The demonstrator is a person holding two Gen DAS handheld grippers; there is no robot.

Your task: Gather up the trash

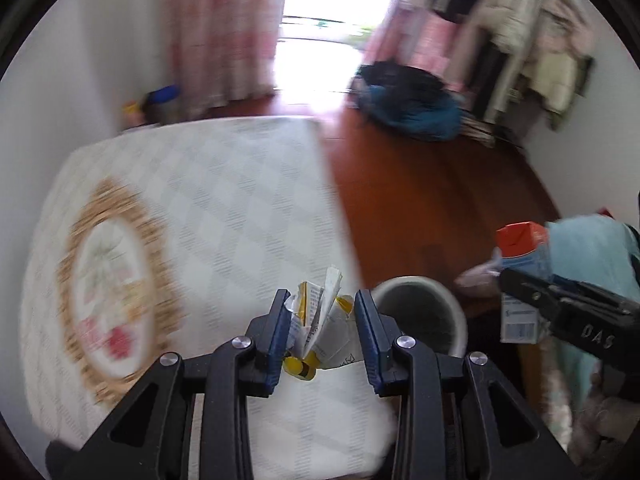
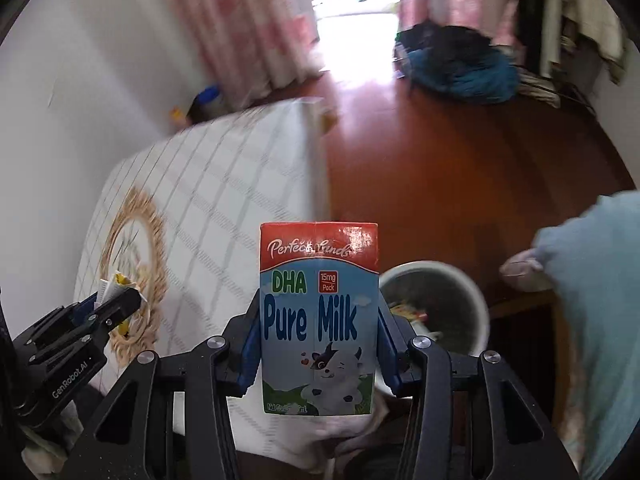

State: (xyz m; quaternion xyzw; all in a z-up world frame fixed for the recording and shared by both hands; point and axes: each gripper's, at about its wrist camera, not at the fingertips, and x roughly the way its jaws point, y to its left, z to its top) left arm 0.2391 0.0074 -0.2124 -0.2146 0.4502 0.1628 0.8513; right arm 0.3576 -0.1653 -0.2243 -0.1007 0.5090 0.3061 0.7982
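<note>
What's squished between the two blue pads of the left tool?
A crumpled yellow-and-white wrapper, pinched between the left tool's blue pads. The left wrist view shows this best.

"DHA Pure Milk", "15mg Pack" on milk carton [image 2: 319,316]; "GenRobot.AI" on left gripper [image 2: 120,300]

Daylight glare from doorway [image 1: 320,20], blown out; bg motion-blurred; fisheye bends edges; dark vignette corners.

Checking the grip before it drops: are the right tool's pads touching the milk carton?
Touching. The right wrist view shows the milk carton upright, with the right tool's blue pads pressed against both sides.
</note>
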